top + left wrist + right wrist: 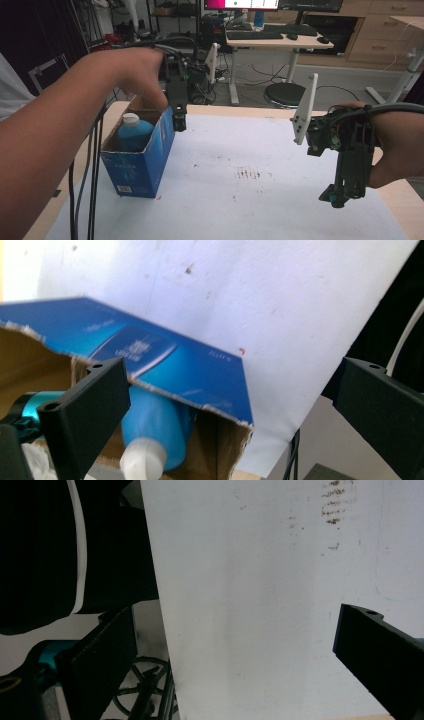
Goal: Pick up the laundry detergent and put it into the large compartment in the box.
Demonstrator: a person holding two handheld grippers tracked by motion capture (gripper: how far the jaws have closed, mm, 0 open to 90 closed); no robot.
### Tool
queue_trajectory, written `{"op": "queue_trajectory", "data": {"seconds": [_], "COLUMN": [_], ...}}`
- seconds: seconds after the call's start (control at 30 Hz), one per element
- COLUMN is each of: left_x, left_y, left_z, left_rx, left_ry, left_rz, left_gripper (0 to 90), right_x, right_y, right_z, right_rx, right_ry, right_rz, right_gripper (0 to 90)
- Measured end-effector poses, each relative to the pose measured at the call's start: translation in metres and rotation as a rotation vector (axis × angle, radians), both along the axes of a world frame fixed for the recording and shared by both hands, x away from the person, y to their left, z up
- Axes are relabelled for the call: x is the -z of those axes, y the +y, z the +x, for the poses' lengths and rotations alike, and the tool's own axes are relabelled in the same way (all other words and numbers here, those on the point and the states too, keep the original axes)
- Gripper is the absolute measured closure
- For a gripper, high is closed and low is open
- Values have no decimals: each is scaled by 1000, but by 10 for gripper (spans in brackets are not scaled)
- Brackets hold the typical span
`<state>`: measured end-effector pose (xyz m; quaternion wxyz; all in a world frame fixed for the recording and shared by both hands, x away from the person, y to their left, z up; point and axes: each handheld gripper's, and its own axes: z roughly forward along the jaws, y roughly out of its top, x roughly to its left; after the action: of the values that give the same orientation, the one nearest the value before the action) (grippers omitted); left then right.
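With the blue bottle (pixel 134 131) in the box (pixel 142 165), my left gripper (pixel 179 121) hangs wide and empty; next, I pull clear.

Beyond my counter (pixel 280 200), covered in a white sheet with a few dark smudges, I see a pale desk (pixel 280 41) with a keyboard (pixel 255 35) and monitors (pixel 272 5), a round black stool (pixel 284 93) underneath, wooden drawers (pixel 382 30) to the right, and dark shelving (pixel 170 15) with cables at left.

right gripper (pixel 235 655) | jaws wide apart, nothing between | white sheet (pixel 260 580) below | brown smudges (pixel 337 505), possibly stains
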<state>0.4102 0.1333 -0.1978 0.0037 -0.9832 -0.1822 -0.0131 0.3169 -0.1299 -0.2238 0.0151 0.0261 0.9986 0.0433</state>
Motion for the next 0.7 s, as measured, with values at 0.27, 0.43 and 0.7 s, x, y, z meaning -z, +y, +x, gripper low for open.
{"op": "queue_trajectory", "data": {"seconds": [0.27,0.43,0.7], "left_x": [7,15,26], "left_y": [-15,-24,-30], "left_z": [-7,-13,-13], "left_rx": [107,169,198], "left_ry": [27,57,76], "left_rz": [-18,-12,-22], "left_gripper": [16,16,16], "right_x": [-2,-3,-3], "right_y": [3,3,2], "right_z": [-1,0,3], "right_rx": [8,-1,-2], "right_ry": [0,1,4], "right_rz": [-7,-8,-9], "right_gripper": [32,32,32]}}
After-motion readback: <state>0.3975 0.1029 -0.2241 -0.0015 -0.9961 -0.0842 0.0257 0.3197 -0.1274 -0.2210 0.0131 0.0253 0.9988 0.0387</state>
